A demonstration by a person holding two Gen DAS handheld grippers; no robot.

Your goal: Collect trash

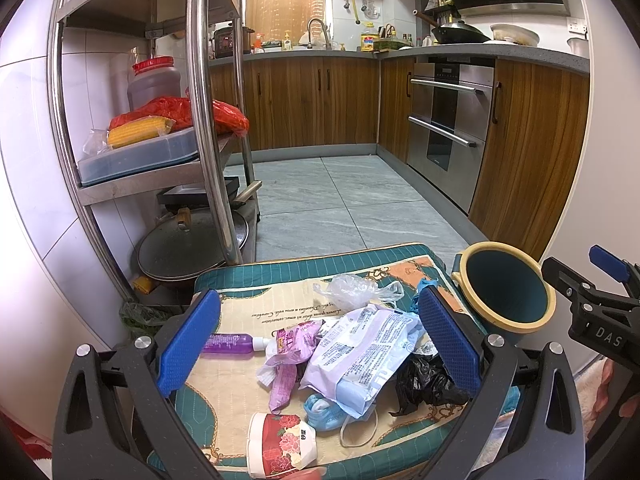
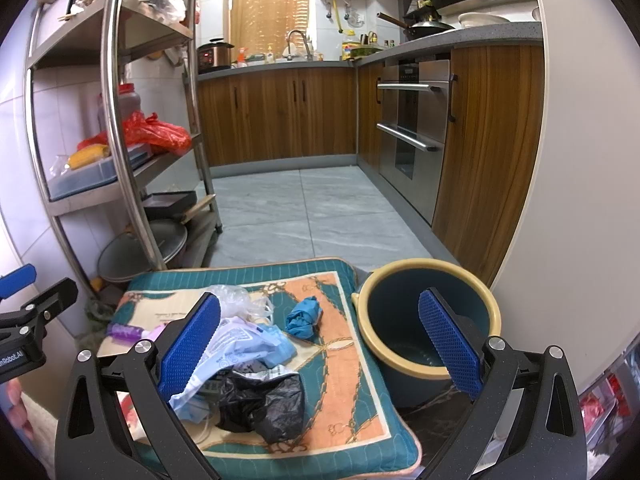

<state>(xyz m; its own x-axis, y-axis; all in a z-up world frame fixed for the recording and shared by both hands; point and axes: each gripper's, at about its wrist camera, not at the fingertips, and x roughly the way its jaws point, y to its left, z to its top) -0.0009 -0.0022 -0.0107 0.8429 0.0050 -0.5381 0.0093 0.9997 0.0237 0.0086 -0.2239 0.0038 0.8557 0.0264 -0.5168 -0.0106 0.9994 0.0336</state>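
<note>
The left gripper (image 1: 318,344) hangs with its blue pads (image 1: 188,342) spread wide and nothing between them touching; under the gap lies the trash, heaped on a cushion (image 1: 256,284): a white wrapper (image 1: 368,354) in the middle, a pink wrapper (image 1: 290,350) and a purple bottle (image 1: 230,343) toward the left pad, a black bag (image 1: 426,384) by the right pad, a clear bag (image 1: 352,290) beyond, and a paper cup (image 1: 280,442) on its side nearest the camera. The right gripper (image 2: 319,346) is likewise wide open and empty, its left pad (image 2: 190,344) over the same heap, its right pad over the mouth of a bin (image 2: 400,360) that stands just beside the cushion's right edge. Between these pads a crumpled blue glove (image 2: 304,316) lies on the cushion. Past the cushion stretches grey tiled floor (image 2: 304,208); a steel rack (image 2: 120,120) with pans stands to the left, wooden cabinets (image 2: 276,116) and an oven (image 2: 412,120) ahead and right.
</note>
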